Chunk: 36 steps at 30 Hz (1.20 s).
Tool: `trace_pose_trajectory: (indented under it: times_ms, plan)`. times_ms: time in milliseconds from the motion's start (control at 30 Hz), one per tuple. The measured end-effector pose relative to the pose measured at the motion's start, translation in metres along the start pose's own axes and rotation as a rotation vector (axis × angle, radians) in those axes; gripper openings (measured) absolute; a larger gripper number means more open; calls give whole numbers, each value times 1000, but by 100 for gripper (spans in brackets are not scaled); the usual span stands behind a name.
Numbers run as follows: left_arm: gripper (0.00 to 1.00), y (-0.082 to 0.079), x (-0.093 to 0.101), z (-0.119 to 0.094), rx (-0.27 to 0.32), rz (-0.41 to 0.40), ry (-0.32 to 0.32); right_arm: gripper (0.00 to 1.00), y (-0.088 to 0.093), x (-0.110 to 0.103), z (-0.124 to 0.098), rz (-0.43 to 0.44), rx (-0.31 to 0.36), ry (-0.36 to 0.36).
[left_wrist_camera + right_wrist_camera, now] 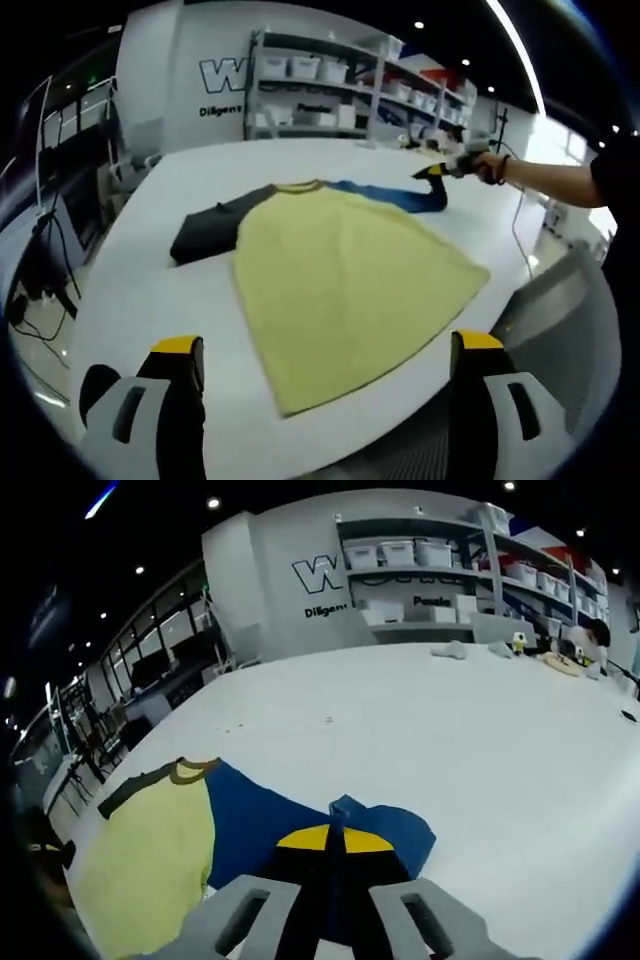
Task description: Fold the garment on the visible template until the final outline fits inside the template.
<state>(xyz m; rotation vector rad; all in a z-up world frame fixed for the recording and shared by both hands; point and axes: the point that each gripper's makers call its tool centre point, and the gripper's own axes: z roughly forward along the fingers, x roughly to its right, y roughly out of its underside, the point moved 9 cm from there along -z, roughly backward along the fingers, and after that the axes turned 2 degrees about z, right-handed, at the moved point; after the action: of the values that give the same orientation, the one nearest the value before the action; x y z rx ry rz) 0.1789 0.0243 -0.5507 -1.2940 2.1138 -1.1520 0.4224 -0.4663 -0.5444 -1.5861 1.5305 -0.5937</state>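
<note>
A yellow shirt (350,285) with a dark grey sleeve (205,235) and a blue sleeve (400,195) lies flat across the middle of a white table (150,290) in the left gripper view, its brown collar (300,186) toward the top of the frame. The left gripper (330,345) hovers at the bottom of that view with jaws wide apart and empty, while the right gripper (330,838), held by a hand (492,165) at the upper right, has its yellow-tipped jaws pinched together on the blue sleeve's end. Shelves with white bins (420,555) stand beyond the table, with small clutter at its far edge.
</note>
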Motion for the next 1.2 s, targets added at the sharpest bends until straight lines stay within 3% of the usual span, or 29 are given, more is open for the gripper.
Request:
trace_pose_trajectory:
  times_ms: [233, 500, 733, 1033, 1200]
  plan:
    - [99, 0, -1, 0, 9, 13, 4, 0, -7, -37, 13, -35, 5, -59]
    - [99, -3, 1, 2, 25, 8, 32, 0, -26, -82, 35, 32, 24, -190]
    - [99, -3, 4, 2, 22, 18, 34, 0, -44, -116, 58, -29, 9, -259]
    - [99, 0, 3, -3, 17, 24, 18, 0, -48, -157, 71, -88, -7, -332]
    - [99, -1, 2, -2, 18, 28, 18, 0, -46, -179, 76, -73, -5, -351]
